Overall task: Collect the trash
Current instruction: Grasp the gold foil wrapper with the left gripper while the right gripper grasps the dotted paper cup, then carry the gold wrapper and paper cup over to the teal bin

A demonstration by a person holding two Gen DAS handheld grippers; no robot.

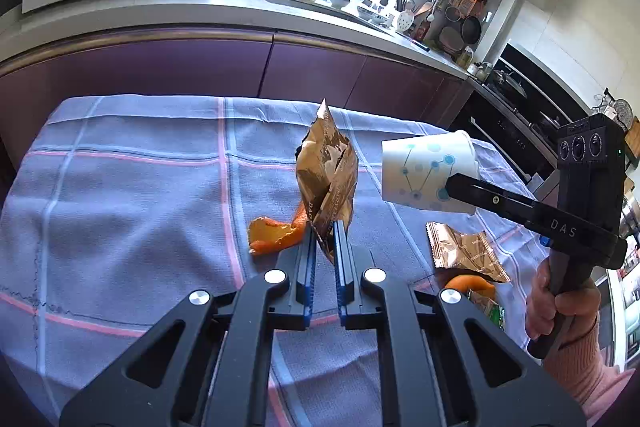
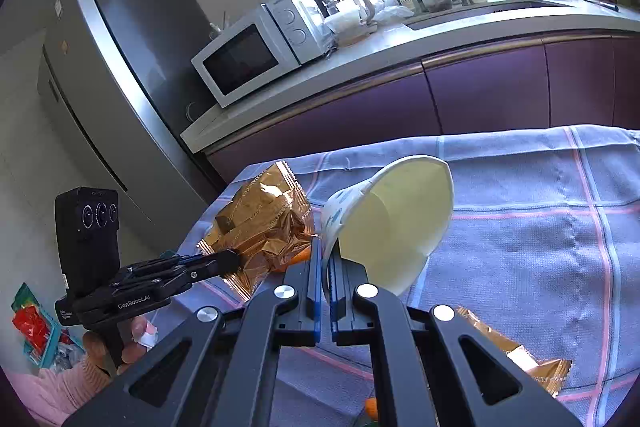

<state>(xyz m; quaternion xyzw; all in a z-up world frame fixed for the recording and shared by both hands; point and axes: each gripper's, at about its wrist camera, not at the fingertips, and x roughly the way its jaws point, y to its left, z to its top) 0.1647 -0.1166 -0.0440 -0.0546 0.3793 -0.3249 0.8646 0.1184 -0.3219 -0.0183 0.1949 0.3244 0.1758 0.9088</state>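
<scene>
Gripping wrapper [image 1: 330, 183] and cup rim [image 2: 332, 251]

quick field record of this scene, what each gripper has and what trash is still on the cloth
left gripper: shut on gold foil wrapper, lifted off the cloth
right gripper: shut on paper cup wall, cup tilted
surface: blue checked cloth
left on cloth: orange peel, second gold wrapper
background: microwave on counter

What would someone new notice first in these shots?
Probably the crumpled gold wrapper pinched upright in the left gripper, above the checked blue cloth. Just right of it, the right gripper clamps the rim of a tilted white paper cup. Orange peel lies beneath the wrapper.
</scene>
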